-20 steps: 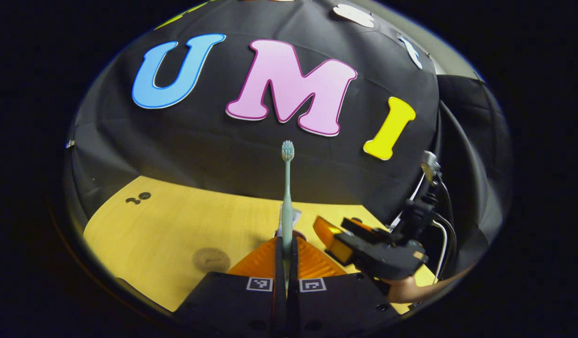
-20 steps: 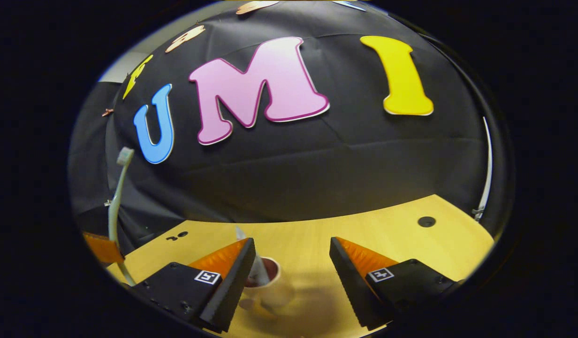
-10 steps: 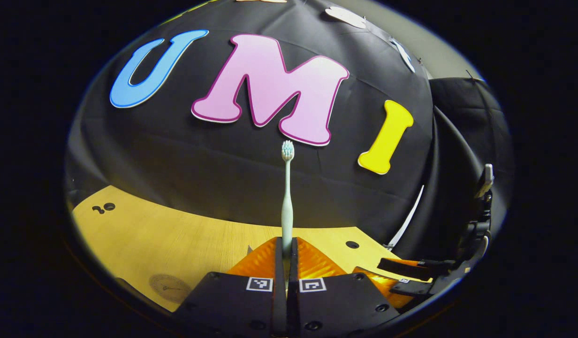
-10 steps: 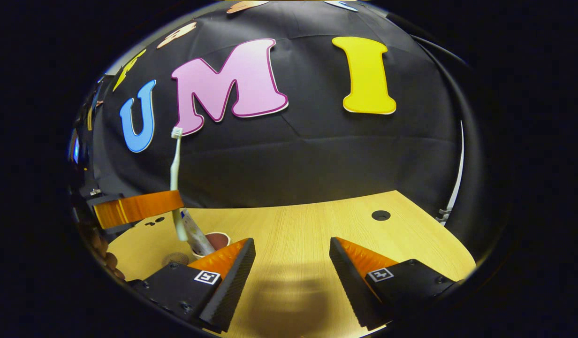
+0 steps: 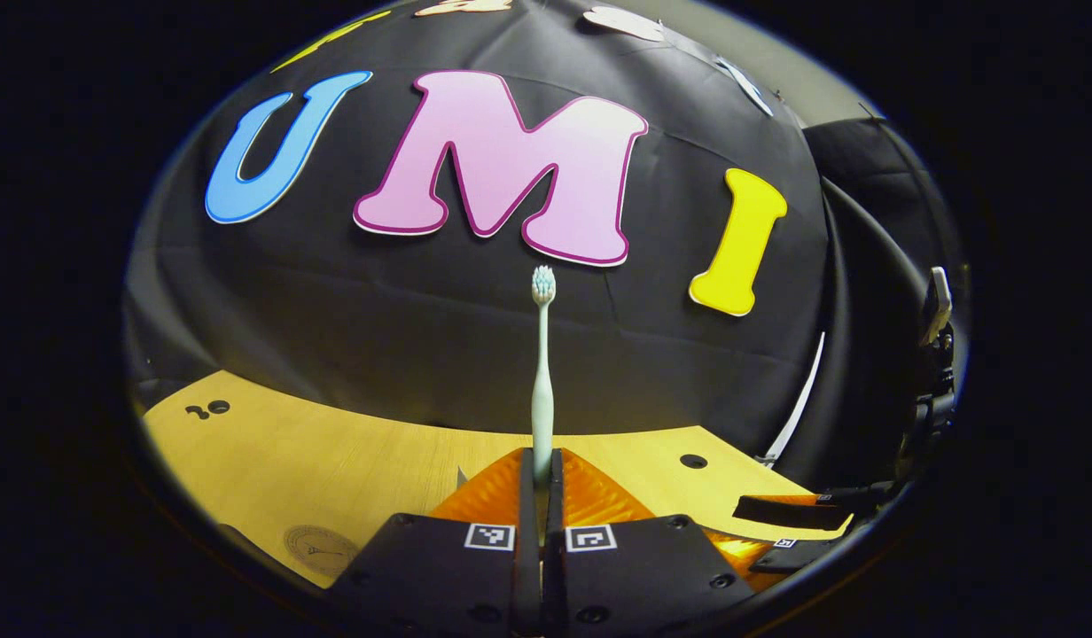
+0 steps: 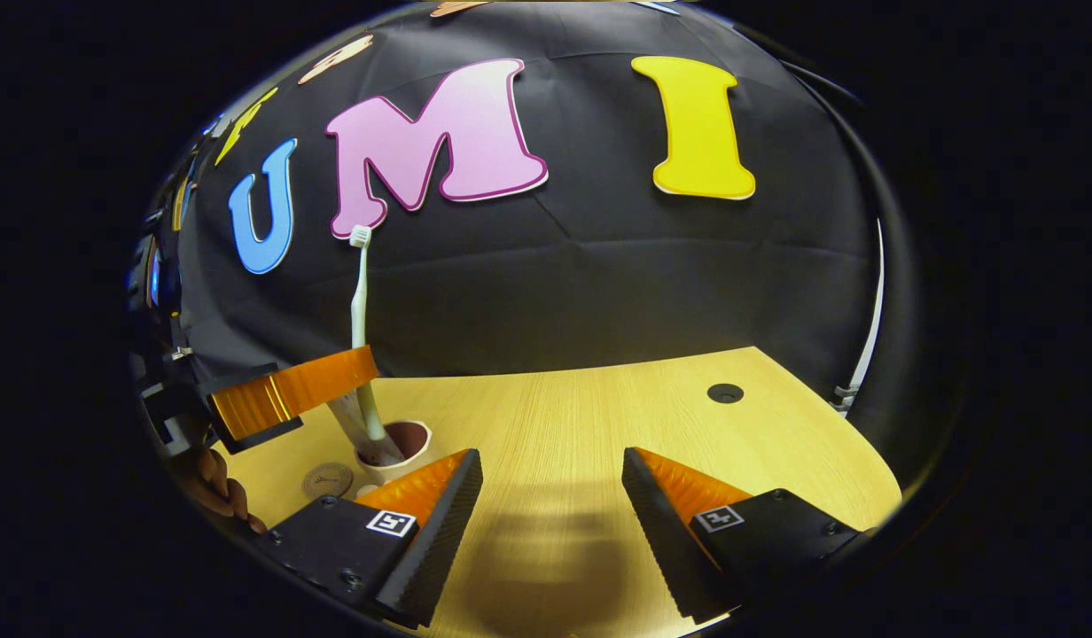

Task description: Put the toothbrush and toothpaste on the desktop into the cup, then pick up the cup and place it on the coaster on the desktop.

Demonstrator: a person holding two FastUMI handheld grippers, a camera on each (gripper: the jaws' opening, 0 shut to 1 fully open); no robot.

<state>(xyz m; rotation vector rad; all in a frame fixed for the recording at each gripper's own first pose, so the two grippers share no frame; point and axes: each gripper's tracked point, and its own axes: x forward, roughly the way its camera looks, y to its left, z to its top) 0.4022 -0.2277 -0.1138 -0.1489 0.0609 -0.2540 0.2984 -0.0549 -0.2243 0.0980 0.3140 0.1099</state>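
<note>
- Two fingers of the left gripper (image 5: pixel 542 470) pressed together on the toothbrush (image 5: pixel 542 372) handle; brush stands upright straight ahead of the fingertips, bristle head on top.
- In the right gripper view the left gripper (image 6: pixel 289 394) is far off to the left, holding the toothbrush (image 6: pixel 360 328) with its lower end down inside the cup (image 6: pixel 395 452).
- Toothpaste (image 6: pixel 355 430) tube leans in the same cup, just beside the brush handle.
- Cup sits on the desktop (image 6: pixel 581 443), just beyond the right gripper's left finger.
- Coaster (image 6: pixel 327 480) flat on the desktop just left of the cup; cannot tell if they touch. Left gripper view: coaster (image 5: pixel 320 545) lies left of the fingers.
- Right gripper (image 6: pixel 550 505) fingers spread wide, nothing between them, bare desktop ahead.
- Hand (image 6: pixel 214 483) at the left edge, below the left gripper.
</note>
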